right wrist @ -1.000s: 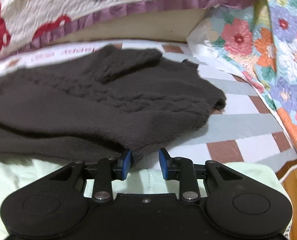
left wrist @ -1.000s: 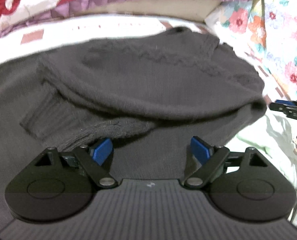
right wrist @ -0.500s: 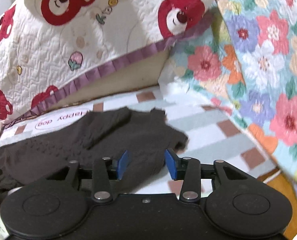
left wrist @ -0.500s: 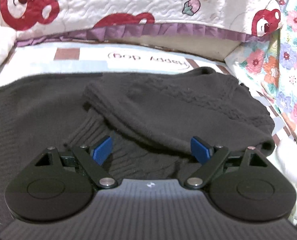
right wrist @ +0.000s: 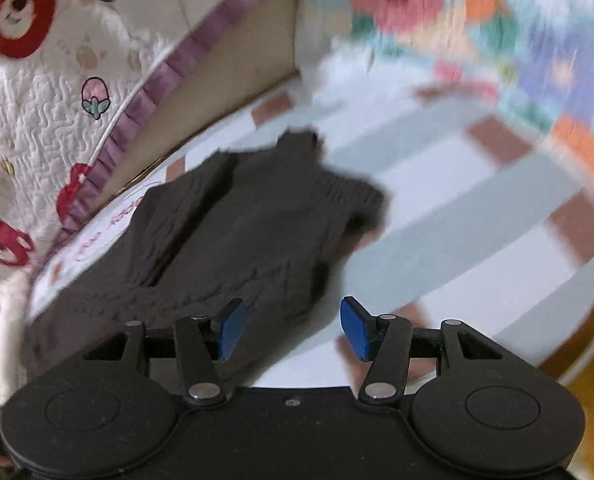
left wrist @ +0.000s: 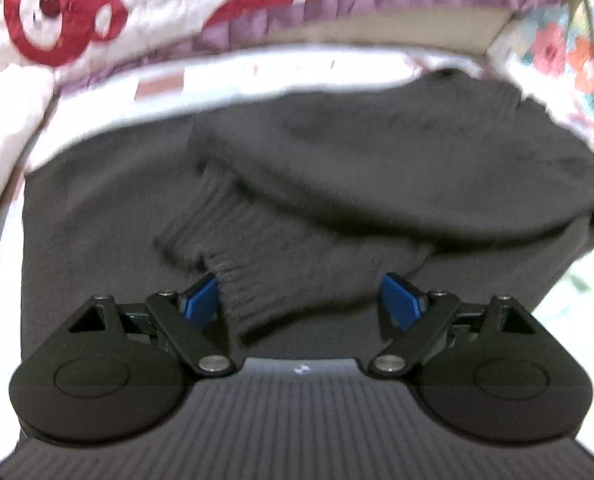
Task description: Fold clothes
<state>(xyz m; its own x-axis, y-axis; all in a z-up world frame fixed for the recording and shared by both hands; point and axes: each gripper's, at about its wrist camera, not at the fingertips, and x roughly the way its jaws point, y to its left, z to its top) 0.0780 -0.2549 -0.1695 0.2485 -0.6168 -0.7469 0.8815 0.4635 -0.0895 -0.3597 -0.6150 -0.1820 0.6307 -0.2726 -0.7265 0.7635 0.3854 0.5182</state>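
While both spread, left tongs [left wrist: 300,304] and right tongs [right wrist: 293,328] overhang the sweater [left wrist: 337,184].

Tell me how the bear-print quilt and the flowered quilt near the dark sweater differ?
The bear-print quilt is mostly white with red bears and a purple ruffled edge; the flowered quilt is crowded with pink, orange and blue blossoms. The bear-print quilt rises behind the sweater; the flowered quilt stands off to its right. Both hang at the bed's edges, and neither touches the sweater.

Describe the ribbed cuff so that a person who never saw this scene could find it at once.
On the checked sheet lies a dark sweater. One sleeve is folded across its body, toward the left tool. The cuff is the sleeve's end, beside the tool's left pad; its ridged knit differs from the smoother body around it.
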